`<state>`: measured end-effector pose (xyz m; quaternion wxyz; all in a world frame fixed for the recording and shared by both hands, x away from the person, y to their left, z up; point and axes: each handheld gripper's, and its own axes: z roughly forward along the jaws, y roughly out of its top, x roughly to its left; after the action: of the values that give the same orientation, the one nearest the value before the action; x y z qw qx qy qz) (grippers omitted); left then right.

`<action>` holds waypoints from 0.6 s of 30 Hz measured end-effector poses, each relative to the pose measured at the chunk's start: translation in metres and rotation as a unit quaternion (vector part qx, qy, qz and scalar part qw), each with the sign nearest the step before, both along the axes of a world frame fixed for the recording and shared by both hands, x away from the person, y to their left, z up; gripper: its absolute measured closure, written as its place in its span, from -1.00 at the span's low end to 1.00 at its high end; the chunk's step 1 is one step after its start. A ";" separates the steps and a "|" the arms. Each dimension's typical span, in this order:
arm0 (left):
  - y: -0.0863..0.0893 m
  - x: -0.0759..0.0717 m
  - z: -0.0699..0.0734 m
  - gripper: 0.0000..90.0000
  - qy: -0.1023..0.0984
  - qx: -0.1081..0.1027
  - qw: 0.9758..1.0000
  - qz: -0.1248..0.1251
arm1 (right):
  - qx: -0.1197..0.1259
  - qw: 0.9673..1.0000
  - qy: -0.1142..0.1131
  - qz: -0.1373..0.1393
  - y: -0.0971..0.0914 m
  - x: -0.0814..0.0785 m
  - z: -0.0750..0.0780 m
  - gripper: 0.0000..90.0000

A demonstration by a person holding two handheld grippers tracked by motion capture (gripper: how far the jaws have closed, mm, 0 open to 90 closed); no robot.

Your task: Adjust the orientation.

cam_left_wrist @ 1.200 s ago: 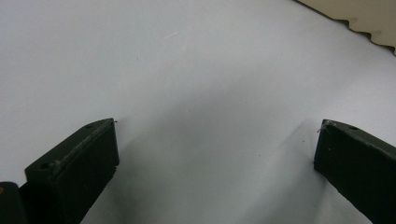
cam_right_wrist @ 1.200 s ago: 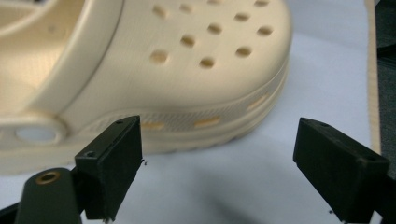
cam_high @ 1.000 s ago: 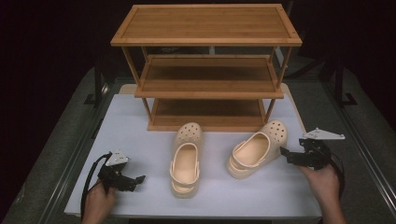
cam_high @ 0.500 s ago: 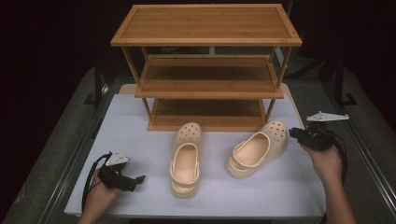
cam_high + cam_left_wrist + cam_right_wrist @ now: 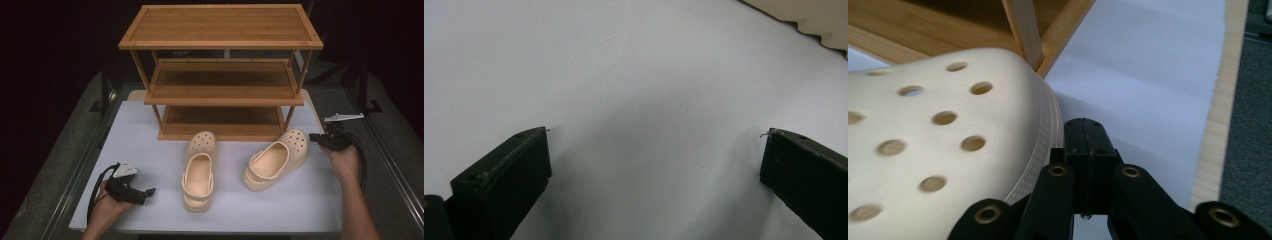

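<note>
Right clog (image 5: 276, 159) lies tilted on white mat (image 5: 150, 150), toe just left of right gripper (image 5: 316, 137), whose jaws are pressed together beside toe rim, empty. Left clog (image 5: 199, 170) sits between grippers. Left gripper (image 5: 146, 192) low over mat, jaws wide apart, empty. 3-tier wooden rack (image 5: 222, 70) beyond clogs.

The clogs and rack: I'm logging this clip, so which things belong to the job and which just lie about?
In the job, likely:
right clog
left clog
wooden rack
right tool, shut beside the right clog's toe
left tool, open

Lying about:
white mat
</note>
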<state>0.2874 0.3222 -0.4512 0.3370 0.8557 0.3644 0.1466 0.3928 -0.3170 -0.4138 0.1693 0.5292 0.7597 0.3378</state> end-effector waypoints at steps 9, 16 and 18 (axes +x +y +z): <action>0.000 0.000 0.000 -1.00 -0.002 0.001 1.000 0.000 | -0.005 1.000 0.010 0.006 0.008 0.011 -0.011 1.00; 0.000 0.000 0.000 -1.00 -0.002 0.001 1.000 0.000 | -0.010 1.000 0.007 0.017 0.009 0.011 -0.010 1.00; 0.000 0.000 0.000 -1.00 -0.002 0.001 1.000 0.000 | -0.011 1.000 0.011 0.024 0.012 0.011 -0.010 1.00</action>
<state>0.2870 0.3222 -0.4513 0.3370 0.8558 0.3633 0.1485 0.4040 -0.3052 -0.4239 0.1588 0.5124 0.7779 0.3273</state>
